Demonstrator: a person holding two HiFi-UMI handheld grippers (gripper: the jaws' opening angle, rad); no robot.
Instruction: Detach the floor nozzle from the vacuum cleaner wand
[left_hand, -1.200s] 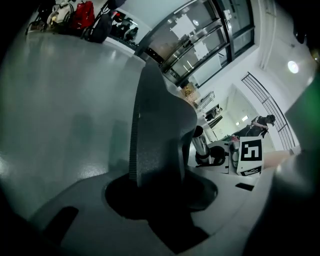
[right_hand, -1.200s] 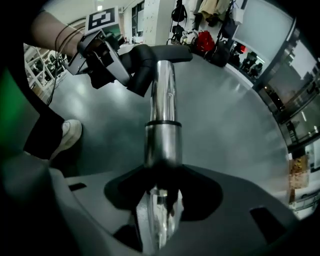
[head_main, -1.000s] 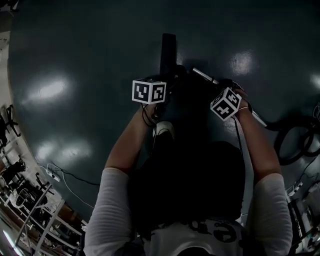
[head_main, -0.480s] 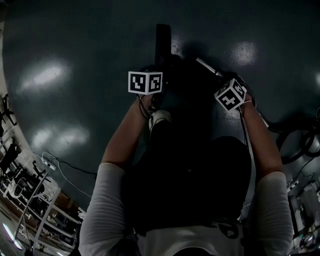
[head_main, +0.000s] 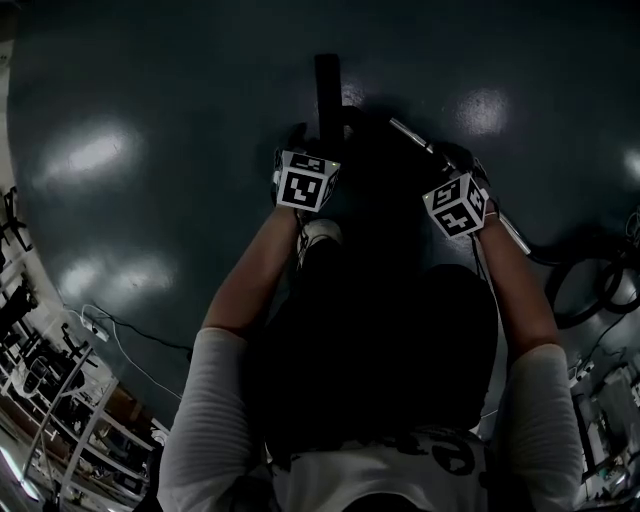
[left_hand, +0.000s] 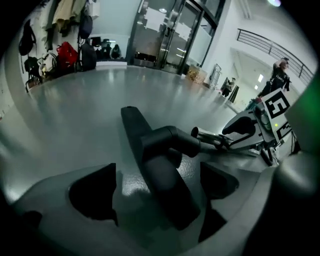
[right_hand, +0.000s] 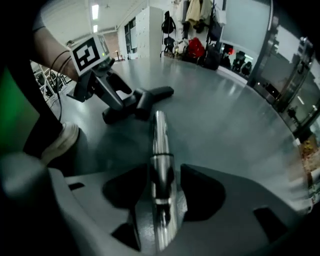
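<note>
Just-opened: left gripper (left_hand: 156, 189) astride nozzle (left_hand: 137, 131); right gripper (right_hand: 163, 189), seemingly, round wand (right_hand: 159, 134)

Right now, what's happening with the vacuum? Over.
Both jaws just opened: left gripper around floor nozzle, right gripper around wand, neither squeezing. Nozzle looks off the wand. A shoe close by. Over.

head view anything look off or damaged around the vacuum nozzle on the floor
Nothing stands out. The black plastic floor nozzle lies flat on the dark glossy floor, and the straight chrome metal wand beside it shows no bend or dent. The picture is too dim to rule out small faults.
</note>
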